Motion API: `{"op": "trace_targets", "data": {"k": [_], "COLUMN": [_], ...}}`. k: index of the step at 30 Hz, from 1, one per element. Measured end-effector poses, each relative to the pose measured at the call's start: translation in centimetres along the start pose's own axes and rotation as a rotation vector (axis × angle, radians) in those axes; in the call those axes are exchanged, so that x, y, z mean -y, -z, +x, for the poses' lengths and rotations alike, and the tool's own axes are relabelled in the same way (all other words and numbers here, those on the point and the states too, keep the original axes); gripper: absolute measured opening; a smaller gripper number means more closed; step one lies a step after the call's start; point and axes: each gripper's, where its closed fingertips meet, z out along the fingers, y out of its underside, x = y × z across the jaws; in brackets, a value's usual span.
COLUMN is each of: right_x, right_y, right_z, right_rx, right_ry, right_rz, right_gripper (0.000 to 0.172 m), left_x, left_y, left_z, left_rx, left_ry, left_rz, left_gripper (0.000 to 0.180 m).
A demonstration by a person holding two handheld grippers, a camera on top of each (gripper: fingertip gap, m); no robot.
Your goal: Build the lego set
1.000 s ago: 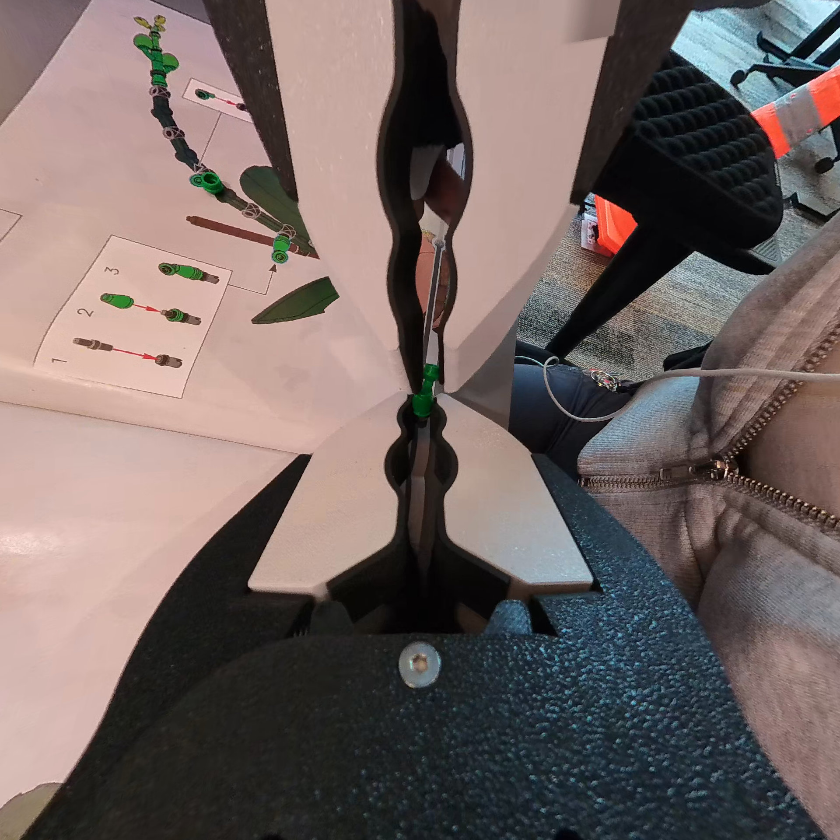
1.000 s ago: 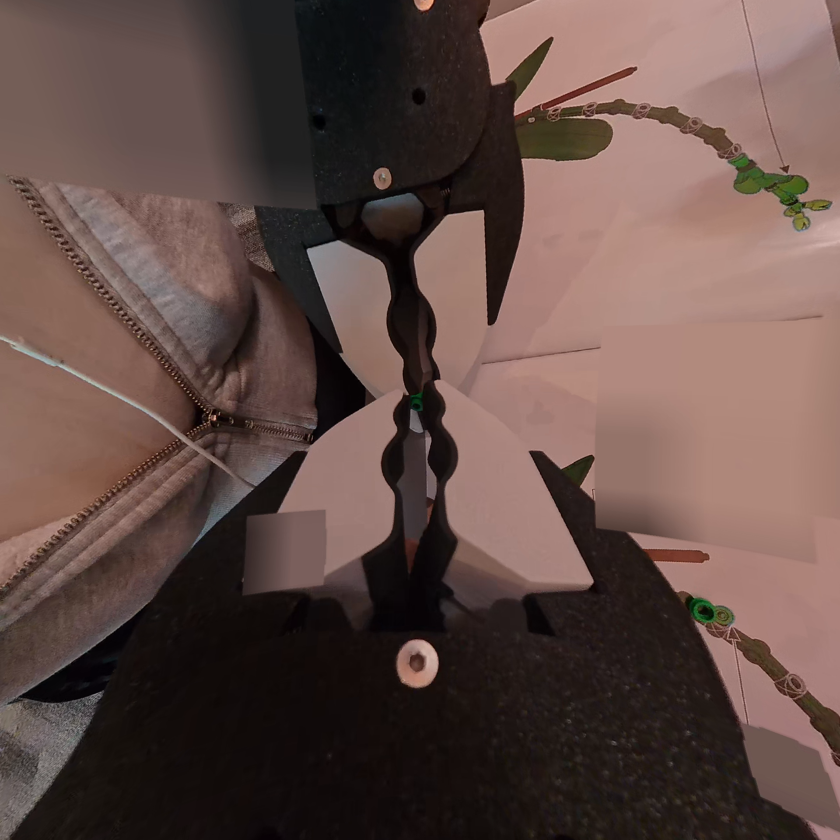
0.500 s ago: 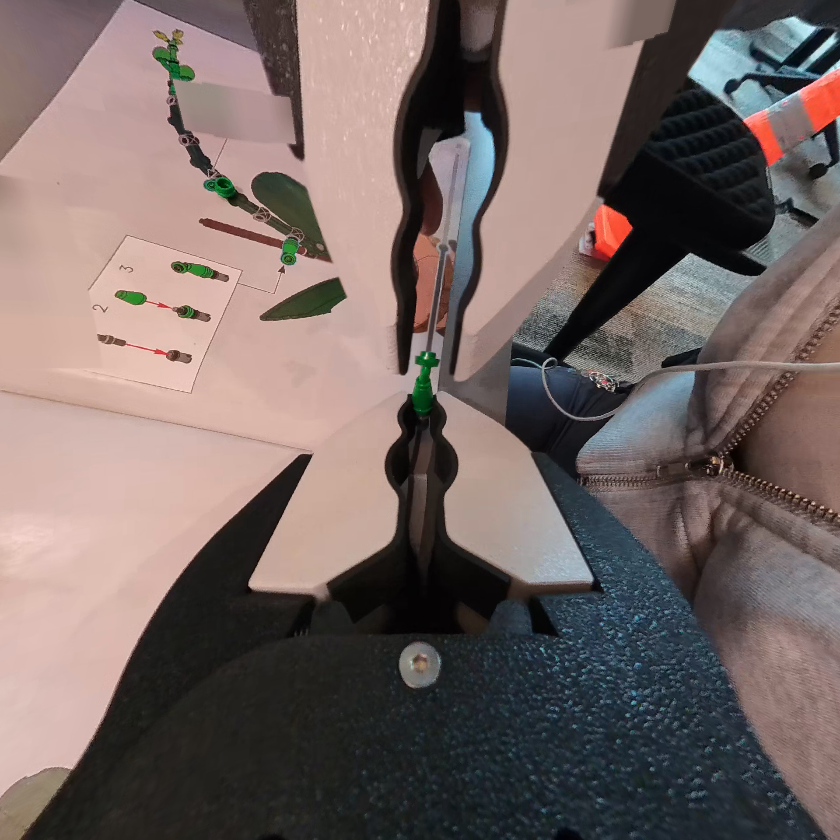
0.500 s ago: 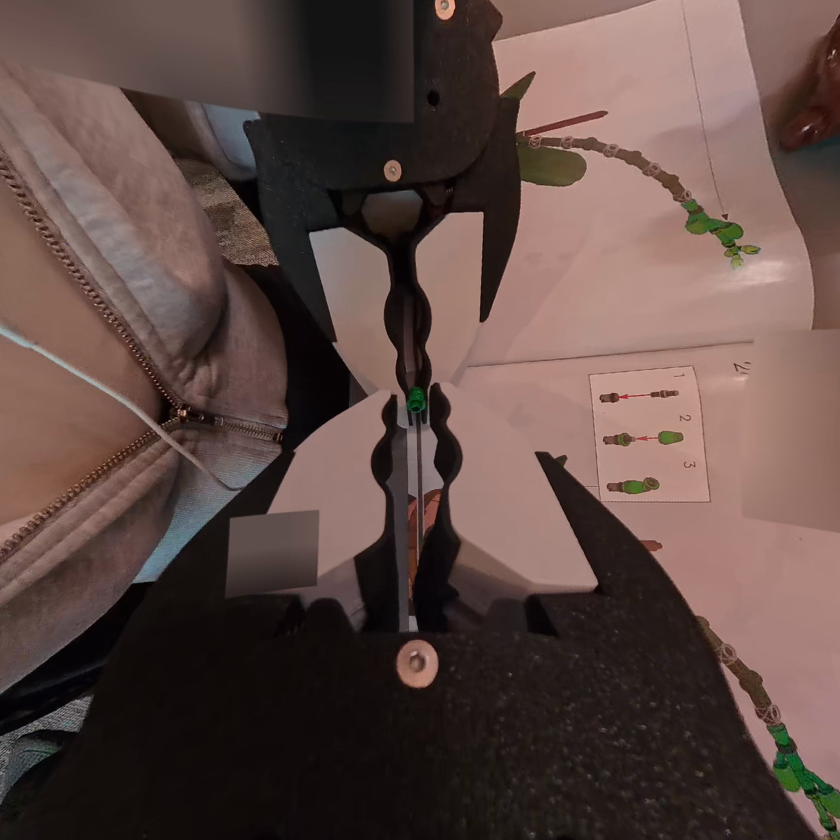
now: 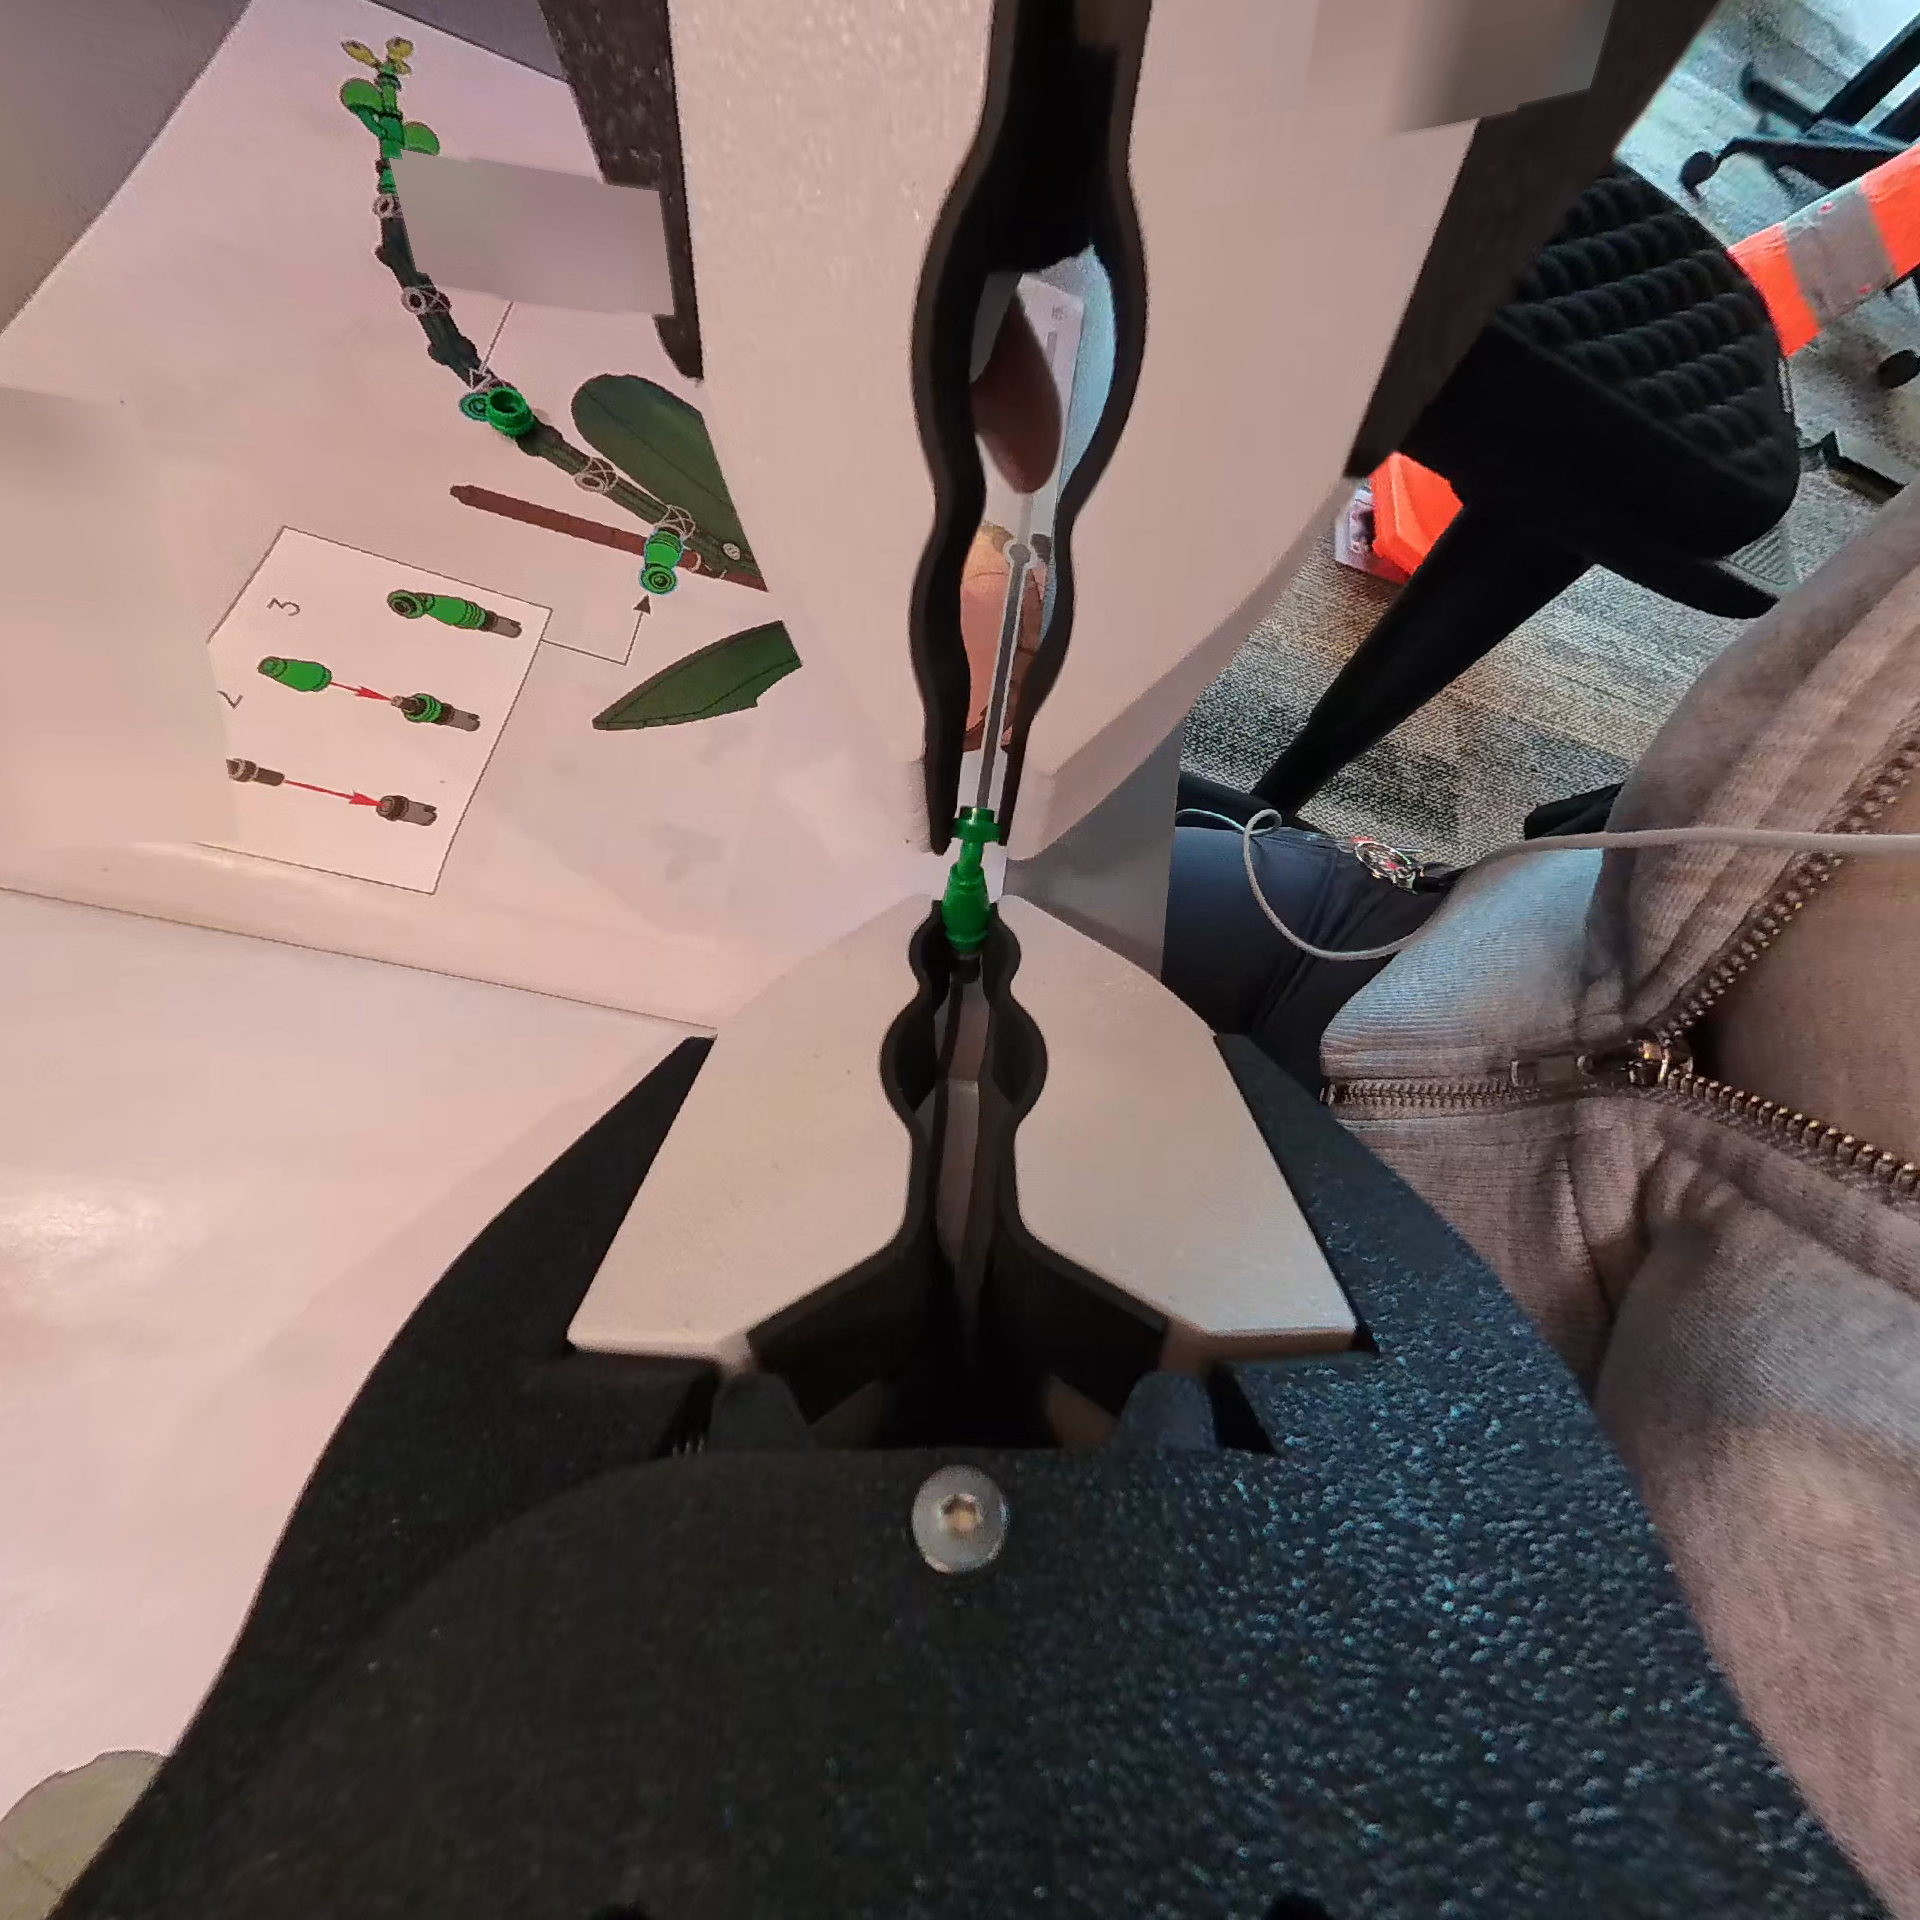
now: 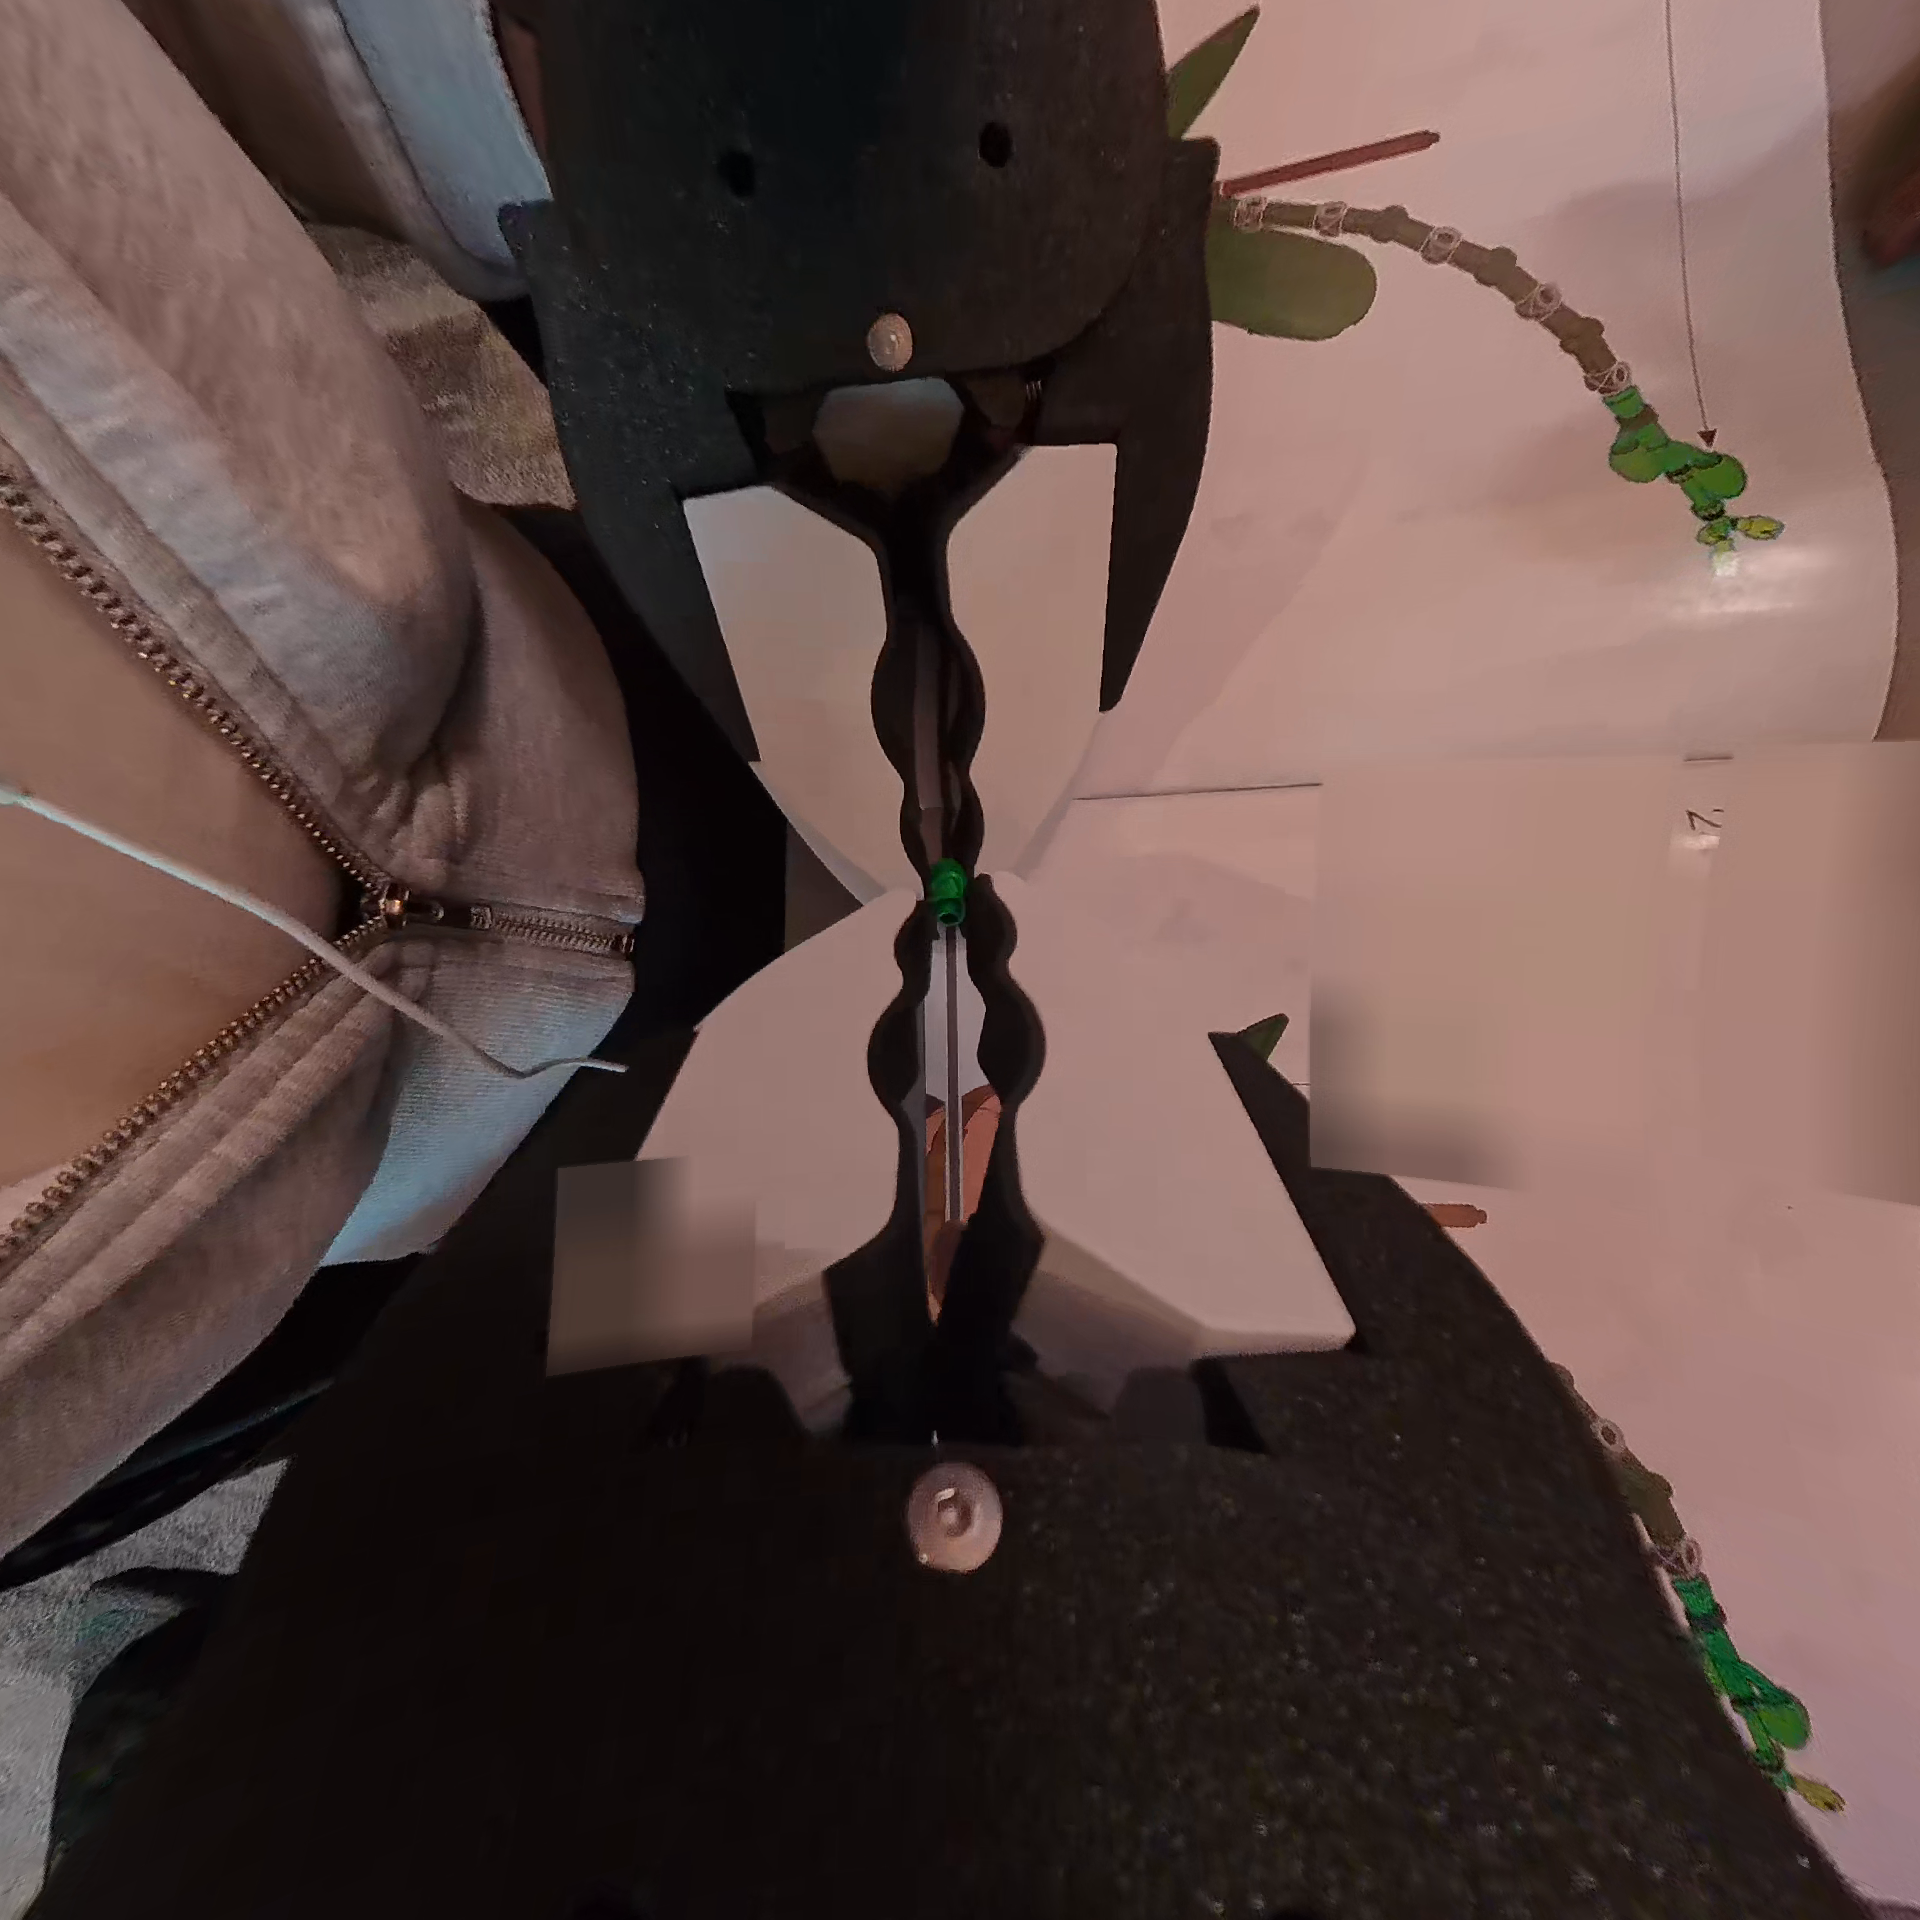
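Observation:
My left gripper [image 5: 966, 920] is shut on the thick end of a small green connector piece [image 5: 966, 896] at its fingertips. My right gripper [image 5: 975, 831] faces it tip to tip from above and is shut on the piece's flanged far end. A thin grey rod [image 5: 1006, 665] runs from that flange back between the right gripper's fingers. In the right wrist view the same green piece [image 6: 947, 890] sits at my right gripper's [image 6: 945, 912] tips, with the rod [image 6: 952, 1049] behind it and the left gripper [image 6: 940, 857] beyond.
An open instruction booklet [image 5: 312, 468] with plant drawings lies on the white table to the left; it also shows in the right wrist view [image 6: 1455, 623]. A person's grey zip hoodie [image 5: 1662, 1195] and white cord are close by. A black chair [image 5: 1621, 395] stands on carpet. Only a small space, under 4 cm, lies between the two pairs of fingers.
My right gripper's fingers opened half a second ago and have come together again on the green piece's flange. My left gripper has kept its hold throughout.

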Motion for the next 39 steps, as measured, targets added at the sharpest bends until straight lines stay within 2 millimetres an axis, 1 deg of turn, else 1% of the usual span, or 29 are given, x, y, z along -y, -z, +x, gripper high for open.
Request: {"op": "trace_targets", "data": {"k": [3,12,19,21,22,23,24,27,29,32,36,39], "right_x": [-0.1,-0.2,-0.3,-1.0,-2.2,-2.6,-2.2,-2.2,-1.9,-1.7,-1.5,-1.6], "right_y": [0.0,-0.1,-0.1,-0.1,-0.7,-2.0,-2.1,-1.3,-0.7,-0.6,-0.6,-0.6], "right_z": [0.0,0.1,0.0,0.2,0.2,-0.5,-0.4,0.1,0.0,0.2,0.2,0.1], "right_rx": [-0.011,-0.037,-0.021,-0.025,-0.026,-0.002,-0.01,0.006,0.022,-0.011,-0.013,-0.05], "right_ry": [0.002,-0.025,-0.025,-0.023,-0.017,0.004,0.017,-0.095,-0.122,-0.1,-0.093,-0.033], "right_rz": [-0.045,-0.045,-0.102,-0.148,-0.22,-0.215,-0.169,-0.095,-0.048,-0.041,0.02,-0.001], "right_gripper": [0.006,0.006,0.006,0.005,0.005,0.006,0.004,0.005,0.005,0.005,0.005,0.005], "left_x": [0.0,0.0,0.0,0.0,0.0,-0.2,-0.3,-0.2,-0.2,-0.1,0.1,-0.2], "left_y": [-0.1,0.0,-0.1,0.0,0.0,0.1,0.3,0.2,0.2,0.3,0.4,0.1], "left_z": [0.0,0.0,0.1,0.0,0.1,0.4,0.4,0.1,0.2,0.0,0.1,0.3], "left_rx": [0.009,0.008,0.012,0.012,0.007,-0.015,-0.016,-0.007,-0.006,-0.003,-0.008,0.001], "left_ry": [-0.01,-0.009,-0.012,-0.012,-0.012,-0.026,-0.028,-0.005,-0.005,0.009,0.01,-0.017], "left_rz": [0.0,-0.001,-0.002,-0.002,-0.001,-0.011,-0.006,-0.002,-0.001,0.013,0.023,-0.003], "left_gripper": [0.005,0.005,0.004,0.004,0.004,0.005,0.005,0.004,0.004,0.004,0.004,0.004]}}
